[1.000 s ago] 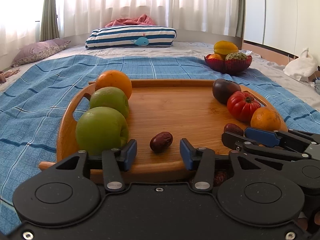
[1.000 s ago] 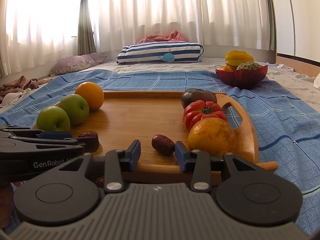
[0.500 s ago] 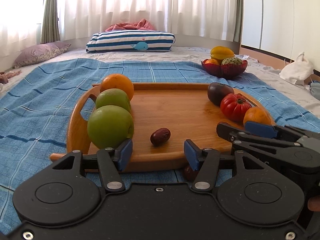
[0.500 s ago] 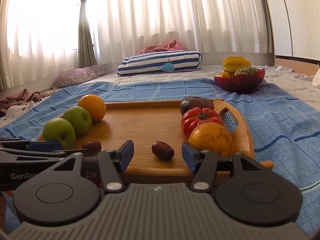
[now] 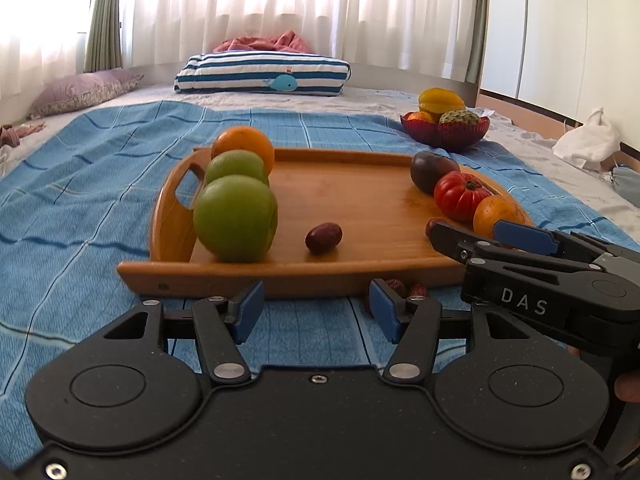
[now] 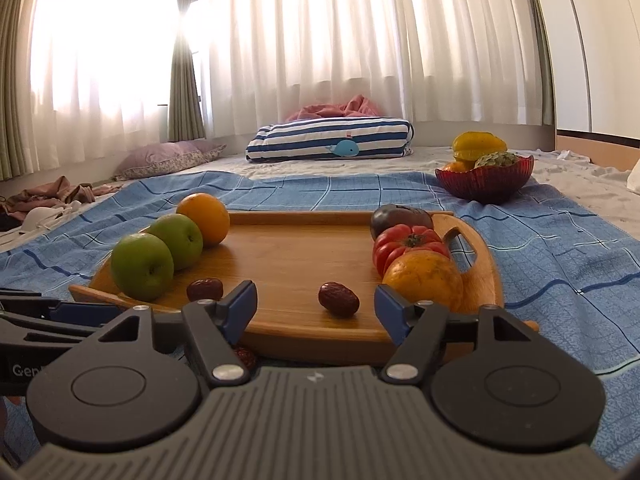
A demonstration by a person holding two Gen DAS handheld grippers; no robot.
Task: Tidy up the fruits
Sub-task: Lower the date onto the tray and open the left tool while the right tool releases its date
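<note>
On blue cloth, wooden tray, long edge toward both cameras.

Left-wrist view:
- At 9 o'clock on tray, row of three running away from camera: near apple, far apple, orange at back. Each touching the next.
- At 3 o'clock, second row: dark tomato farthest, red tomato, second orange nearest.
- At 6 o'clock, near front rim: one date, lying alone.
- Off tray, on cloth just below front rim: loose dates.
- At 1 o'clock, well beyond tray: red bowl with more fruit.
- Left gripper: part open, nothing between pads, low over cloth short of tray.

Right-wrist view:
- Right gripper: jaws opening, fairly wide. Right date seen in the gap, on tray, pads clear of it.
- Left date at 7 o'clock on tray, beside near apple.
- Striped pillow at 12 o'clock, far back.
</note>
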